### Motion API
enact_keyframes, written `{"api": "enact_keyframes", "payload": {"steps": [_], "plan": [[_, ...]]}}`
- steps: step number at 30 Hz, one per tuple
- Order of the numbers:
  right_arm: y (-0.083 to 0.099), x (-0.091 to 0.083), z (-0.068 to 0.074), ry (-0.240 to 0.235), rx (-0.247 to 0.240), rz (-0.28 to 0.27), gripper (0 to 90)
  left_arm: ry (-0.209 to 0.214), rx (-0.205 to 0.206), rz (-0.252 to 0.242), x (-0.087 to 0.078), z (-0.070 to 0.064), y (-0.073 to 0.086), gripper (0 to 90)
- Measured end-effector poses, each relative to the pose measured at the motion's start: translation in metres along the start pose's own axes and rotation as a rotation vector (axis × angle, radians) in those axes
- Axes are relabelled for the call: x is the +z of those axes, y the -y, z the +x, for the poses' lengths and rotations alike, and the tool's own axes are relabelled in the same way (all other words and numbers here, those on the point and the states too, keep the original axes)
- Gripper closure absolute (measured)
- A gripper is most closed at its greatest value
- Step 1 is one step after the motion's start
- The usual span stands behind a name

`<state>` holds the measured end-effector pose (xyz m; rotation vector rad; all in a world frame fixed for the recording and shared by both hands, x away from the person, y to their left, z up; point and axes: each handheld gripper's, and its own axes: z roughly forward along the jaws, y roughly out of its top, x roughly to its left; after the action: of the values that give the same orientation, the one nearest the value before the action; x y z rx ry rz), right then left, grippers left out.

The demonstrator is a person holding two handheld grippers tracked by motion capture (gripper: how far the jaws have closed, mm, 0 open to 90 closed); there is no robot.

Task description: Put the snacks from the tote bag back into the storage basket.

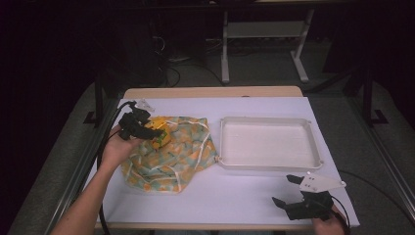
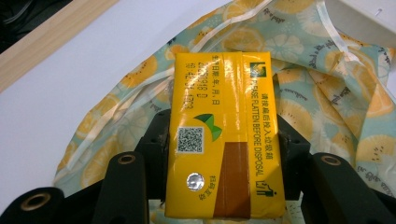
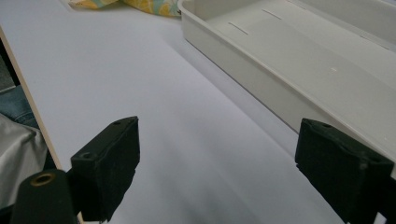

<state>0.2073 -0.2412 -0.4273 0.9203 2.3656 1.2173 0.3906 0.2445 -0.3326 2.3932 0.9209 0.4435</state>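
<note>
Because the left gripper [image 1: 147, 128] has its jaws pressed against both sides of the yellow carton [image 2: 224, 135], the carton is held firmly, just above the fruit-print bag [image 1: 171, 154] that lies crumpled near the left edge of the tabletop [image 1: 235, 196]. I judge that the carton is gripped by its narrow sides so that it can be carried flat to the white tray [image 1: 270, 164], which stands just beside the bag, toward the right edge. The tray is empty; its floor is bare. Whether the bag has anything inside, I cannot tell. The right gripper [image 1: 292, 192] waits near the front right corner of the tabletop with its jaws wide apart and nothing between them, probably kept out of the way.
</note>
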Motion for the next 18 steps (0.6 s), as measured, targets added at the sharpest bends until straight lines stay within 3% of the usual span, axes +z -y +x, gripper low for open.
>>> {"api": "enact_keyframes", "payload": {"steps": [18], "plan": [[0.001, -0.002, -0.001, 0.003, 0.006, -0.006, 13.4, -0.009, 0.024, -0.031, -0.014, -0.002, -0.015, 50.2]]}}
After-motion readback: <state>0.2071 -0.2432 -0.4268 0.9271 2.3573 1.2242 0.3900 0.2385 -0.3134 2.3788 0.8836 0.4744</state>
